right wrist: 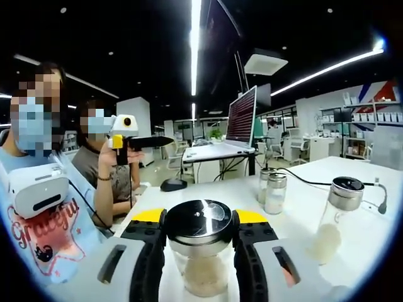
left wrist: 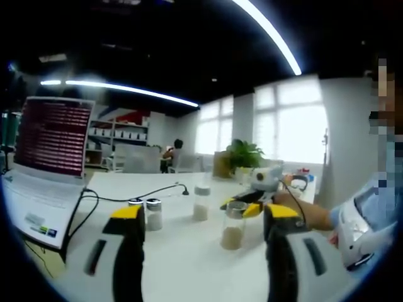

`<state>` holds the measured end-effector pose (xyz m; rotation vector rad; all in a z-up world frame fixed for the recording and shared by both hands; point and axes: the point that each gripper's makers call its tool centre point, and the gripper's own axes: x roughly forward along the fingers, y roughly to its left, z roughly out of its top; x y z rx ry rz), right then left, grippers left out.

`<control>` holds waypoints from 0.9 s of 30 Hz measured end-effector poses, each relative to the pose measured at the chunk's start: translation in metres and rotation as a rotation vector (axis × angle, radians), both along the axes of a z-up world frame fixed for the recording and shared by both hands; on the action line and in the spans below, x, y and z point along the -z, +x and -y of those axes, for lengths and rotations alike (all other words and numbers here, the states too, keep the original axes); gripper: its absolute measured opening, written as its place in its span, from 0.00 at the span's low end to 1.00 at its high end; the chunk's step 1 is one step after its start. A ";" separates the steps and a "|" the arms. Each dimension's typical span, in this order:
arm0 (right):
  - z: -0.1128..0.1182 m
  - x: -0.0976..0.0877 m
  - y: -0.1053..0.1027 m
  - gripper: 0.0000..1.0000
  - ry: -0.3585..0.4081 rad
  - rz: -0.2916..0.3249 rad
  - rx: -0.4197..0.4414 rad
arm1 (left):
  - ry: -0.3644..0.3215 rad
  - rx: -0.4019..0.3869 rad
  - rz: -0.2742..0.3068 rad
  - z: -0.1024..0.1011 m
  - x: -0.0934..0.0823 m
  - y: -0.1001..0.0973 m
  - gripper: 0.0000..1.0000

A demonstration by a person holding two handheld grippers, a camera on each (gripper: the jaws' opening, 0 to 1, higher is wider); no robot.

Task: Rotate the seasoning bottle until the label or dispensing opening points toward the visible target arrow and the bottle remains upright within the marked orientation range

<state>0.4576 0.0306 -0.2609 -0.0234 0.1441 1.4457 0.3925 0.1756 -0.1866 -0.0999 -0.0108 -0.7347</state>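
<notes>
A clear seasoning bottle [right wrist: 200, 251] with a shiny metal lid and pale grains inside stands upright on the white table [right wrist: 302, 207]. My right gripper [right wrist: 200, 219] is shut on it, with the yellow-tipped jaws pressed to both sides just below the lid. In the left gripper view the same bottle [left wrist: 232, 231] stands right of centre with the right gripper [left wrist: 240, 207] clamped on it from behind. My left gripper [left wrist: 204, 215] is open, its jaws wide apart with nothing between them. A person's hand holds the left gripper [right wrist: 157, 142] up, off the table.
A second, taller bottle [left wrist: 201, 202] [right wrist: 334, 220] and two small shakers [left wrist: 146, 212] [right wrist: 272, 190] stand nearby. An open laptop [left wrist: 47, 157] [right wrist: 242, 117] with a black cable [left wrist: 126, 198] sits at the table end. A mouse [right wrist: 171, 184] lies near it. Two people sit close.
</notes>
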 end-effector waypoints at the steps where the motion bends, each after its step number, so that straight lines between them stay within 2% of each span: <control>1: 0.000 0.000 0.000 0.41 -0.001 0.000 0.005 | -0.001 0.000 0.000 0.000 0.000 0.000 0.82; 27: 0.001 0.001 0.002 0.40 -0.055 0.018 0.209 | 0.000 0.000 -0.002 0.000 -0.001 -0.004 0.81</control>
